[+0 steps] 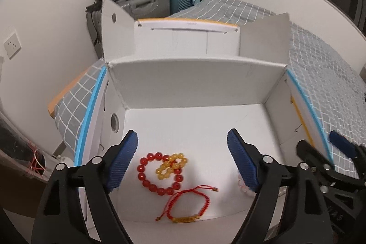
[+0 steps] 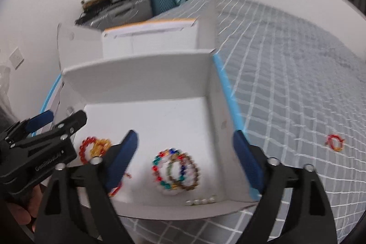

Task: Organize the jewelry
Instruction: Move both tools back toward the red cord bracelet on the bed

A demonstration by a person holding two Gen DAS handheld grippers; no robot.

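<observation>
We hover over the white cardboard box (image 1: 183, 88) on the bed (image 2: 286, 65), and most of the jewelry is already inside it. Under our left gripper (image 1: 183, 159), jaws spread wide and gripping nothing, lie a red bead bracelet (image 1: 146, 177), a yellow bead bracelet (image 1: 171, 166) overlapping it, and a red cord bracelet (image 1: 187, 205) nearer the front edge. Our right gripper (image 2: 185, 157) is released too, empty, above a pile of multicoloured bead bracelets (image 2: 176, 172) toward the box's right wall, with a short row of pale beads (image 2: 201, 201) at the front lip. What's left, as far as we can see: one small red-and-gold piece (image 2: 334, 142) sits alone on the grey checked bedcover, well apart from the box on its right. We judge that's the last stray to bring in, and the right gripper is the nearer one
</observation>
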